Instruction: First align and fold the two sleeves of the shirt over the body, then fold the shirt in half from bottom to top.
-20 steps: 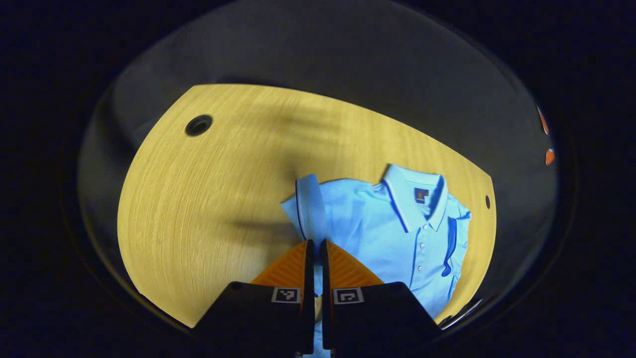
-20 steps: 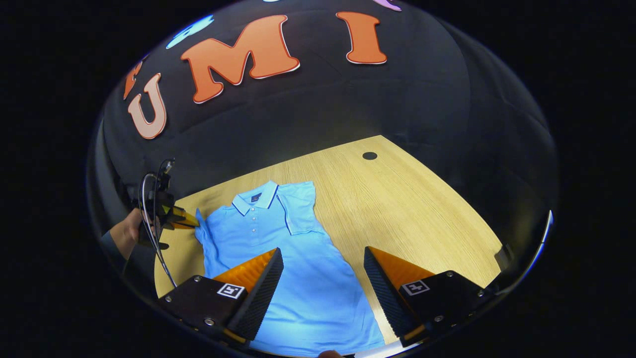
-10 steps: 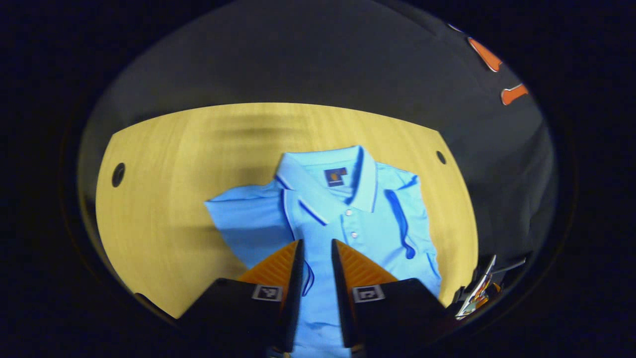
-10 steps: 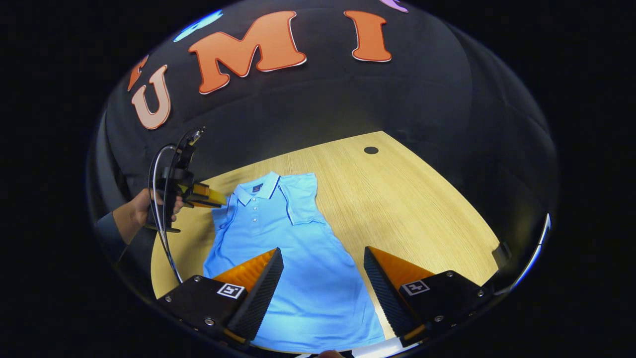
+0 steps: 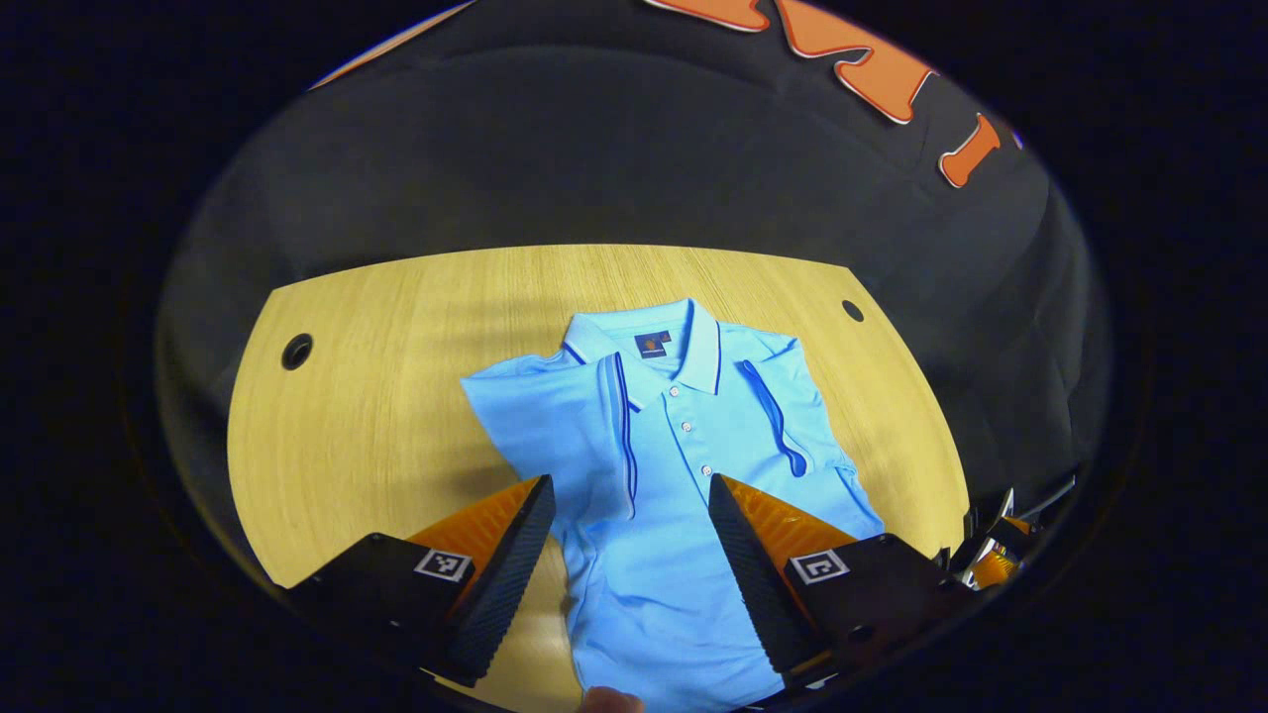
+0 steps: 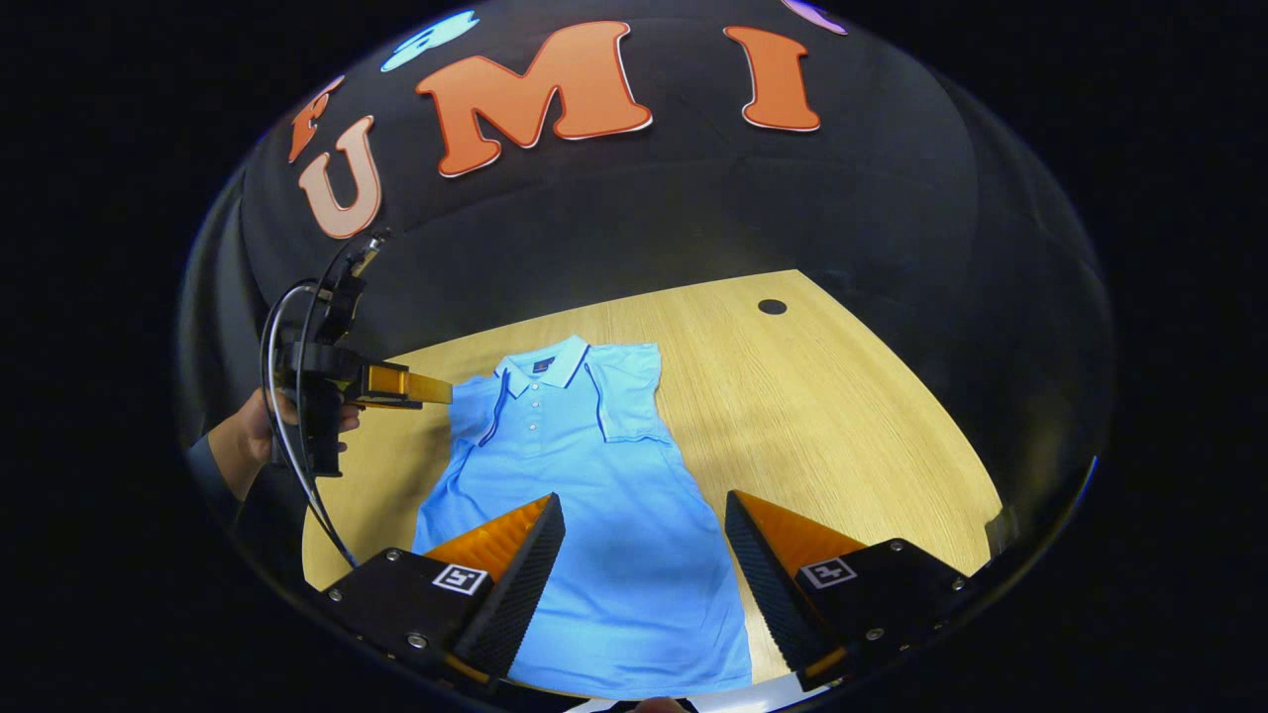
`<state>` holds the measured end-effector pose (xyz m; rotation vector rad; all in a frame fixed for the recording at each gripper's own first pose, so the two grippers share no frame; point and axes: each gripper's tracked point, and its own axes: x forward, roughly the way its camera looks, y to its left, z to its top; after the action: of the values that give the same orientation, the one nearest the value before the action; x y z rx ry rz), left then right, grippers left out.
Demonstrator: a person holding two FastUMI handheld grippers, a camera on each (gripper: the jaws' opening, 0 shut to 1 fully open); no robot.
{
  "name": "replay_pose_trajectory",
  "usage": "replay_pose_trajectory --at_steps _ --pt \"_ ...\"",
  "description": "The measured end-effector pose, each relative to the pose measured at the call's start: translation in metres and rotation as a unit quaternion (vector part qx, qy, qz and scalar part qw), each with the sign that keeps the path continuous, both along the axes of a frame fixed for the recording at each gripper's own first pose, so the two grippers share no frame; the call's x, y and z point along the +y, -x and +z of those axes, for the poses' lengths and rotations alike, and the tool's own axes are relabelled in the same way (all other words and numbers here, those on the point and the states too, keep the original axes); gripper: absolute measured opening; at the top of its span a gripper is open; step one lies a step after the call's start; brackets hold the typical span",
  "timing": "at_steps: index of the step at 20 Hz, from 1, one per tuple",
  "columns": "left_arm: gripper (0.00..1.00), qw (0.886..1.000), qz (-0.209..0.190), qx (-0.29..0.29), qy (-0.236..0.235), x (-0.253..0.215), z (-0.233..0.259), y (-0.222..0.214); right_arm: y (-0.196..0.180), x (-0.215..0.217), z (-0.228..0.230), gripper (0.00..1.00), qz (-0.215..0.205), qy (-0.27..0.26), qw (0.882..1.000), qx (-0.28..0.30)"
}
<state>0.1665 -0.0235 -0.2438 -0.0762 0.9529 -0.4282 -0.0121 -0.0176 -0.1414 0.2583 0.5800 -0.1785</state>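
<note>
Tongs first: left gripper (image 5: 626, 540) now has jaws spread wide w/ nothing between them; a sec ago they were pinched on the edge of the shirt's left sleeve, half a sec ago barely parted. So the sleeve is let go. In right gripper view the left gripper (image 6: 441, 389) sits mid-left of frame, held by a person's hand (image 6: 260, 433), just off the shirt's shoulder, tips apart from the cloth as far as I can tell. Right gripper (image 6: 644, 555) also spread, released, hovering over the lower body of the shirt, same as before.

Light-blue short-sleeved polo shirt w/ dark-blue piping (image 5: 684, 465) lies flat, centre of left gripper view, collar toward top of frame. Left sleeve (image 5: 555, 416) now folded in over the chest, piped cuff edge running down beside the button placket. Other sleeve (image 6: 624, 396) already lies folded in too. Judgement: sleeve stage looks done; next is bottom-to-top fold, hem near lower frame edge.

Surface: pale wood-grain tabletop (image 5: 396, 396), round cable hole (image 5: 296, 351) at mid-left, another at upper right. Black cloth booth wall (image 5: 594, 158) behind.
</note>
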Motion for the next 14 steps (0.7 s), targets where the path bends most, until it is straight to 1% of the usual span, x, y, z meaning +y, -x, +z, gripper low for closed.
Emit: replay_pose_trajectory --at_steps 2,4,7,9,12,14 --pt "0.99 1.0 0.01 -0.026 -0.013 0.013 0.013 0.022 0.006 -0.002 -0.002 0.99 0.012 0.003 1.0 -0.001" --pt "1.0 0.999 0.02 -0.044 -0.022 0.022 0.023 0.05 0.013 -0.002 -0.006 0.99 0.025 0.006 1.0 0.002" --pt "1.0 0.998 0.035 -0.051 -0.022 0.028 0.03 0.098 0.027 -0.004 -0.017 0.99 0.042 0.009 0.999 0.013" --pt "1.0 0.997 0.042 -0.05 -0.029 0.035 0.026 0.13 0.037 -0.005 -0.028 0.99 0.053 0.01 0.998 0.023" --pt "1.0 0.995 0.057 -0.051 -0.061 0.051 0.013 0.173 0.054 -0.006 -0.043 0.99 0.067 0.015 0.997 0.037" --pt "1.0 0.994 0.069 -0.04 -0.07 0.058 0.002 0.201 0.064 -0.007 -0.056 0.99 0.074 0.022 0.996 0.051"
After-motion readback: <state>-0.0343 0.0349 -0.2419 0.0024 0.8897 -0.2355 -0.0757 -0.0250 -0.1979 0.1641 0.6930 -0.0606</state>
